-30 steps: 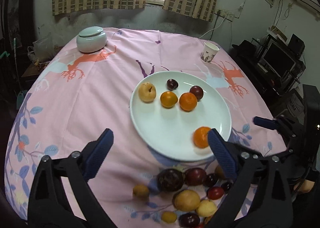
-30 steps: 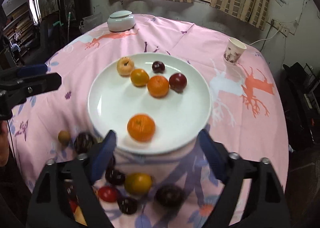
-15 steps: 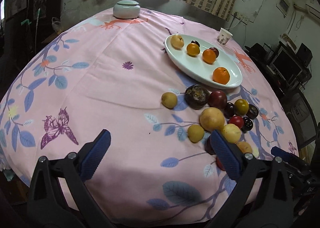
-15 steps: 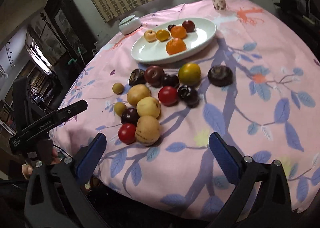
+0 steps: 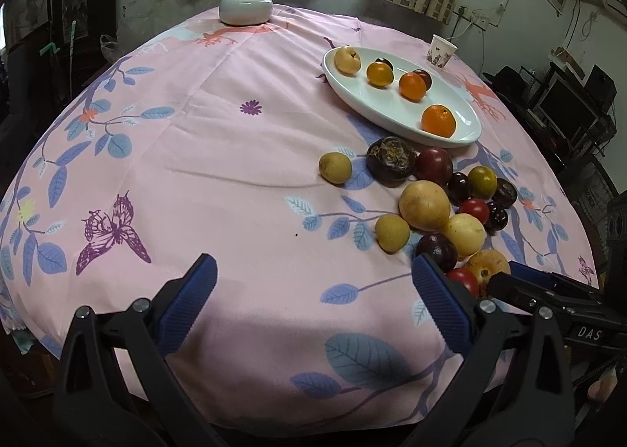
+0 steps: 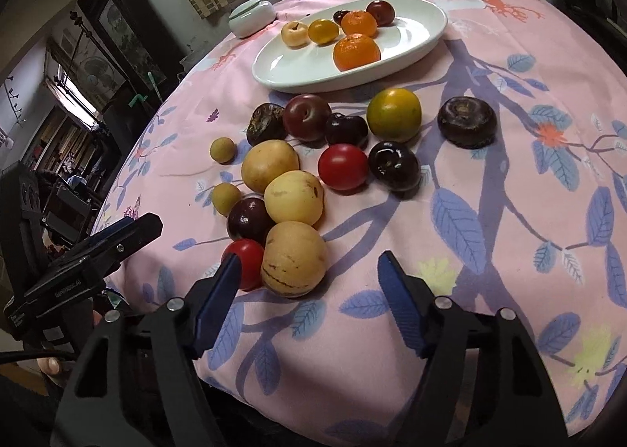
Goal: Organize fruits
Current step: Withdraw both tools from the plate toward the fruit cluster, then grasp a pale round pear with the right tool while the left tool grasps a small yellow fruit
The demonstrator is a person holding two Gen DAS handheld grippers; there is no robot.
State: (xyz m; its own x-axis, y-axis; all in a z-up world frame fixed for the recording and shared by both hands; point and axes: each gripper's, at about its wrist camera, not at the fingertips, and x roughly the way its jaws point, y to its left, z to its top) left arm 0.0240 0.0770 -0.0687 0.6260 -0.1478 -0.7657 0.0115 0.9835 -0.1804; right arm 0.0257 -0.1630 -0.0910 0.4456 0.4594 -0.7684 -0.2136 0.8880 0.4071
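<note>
**Both grippers drawn back from the plate to the loose fruit at the near edge**

Change: a second earlier both cameras hung close over the white oval ceramic plate [image 5: 462, 119]; now they sit lower and nearer the table's edge, with the plate well ahead of the fingers. An orange mandarin [image 5: 438, 120] rests at the plate's near end, with five more fruits beyond it. Judged from this, one delivery is complete and the next pick is being set up from the heap on the pink leaf-printed tablecloth [image 5: 219, 157].

Left gripper [image 5: 309, 307]: blue-padded jaws stand wide, nothing between them but bare cloth. The loose fruit lies ahead and to its right; a small red tomato [image 5: 464, 279] shows just behind its right finger.

Right gripper [image 6: 307, 290]: jaws are closing from their widest and are now about half open. No fruit is between the pads. A large pale-yellow striped melon-like fruit [image 6: 294, 258] sits just ahead of the gap, toward the left finger, apparently not yet touched; the same red tomato lies just beyond that finger's tip. Contact there cannot be confirmed. This yellow fruit looks the likely next pick. The remaining plums, tomatoes and yellow fruits lie farther ahead, between gripper and plate
</note>
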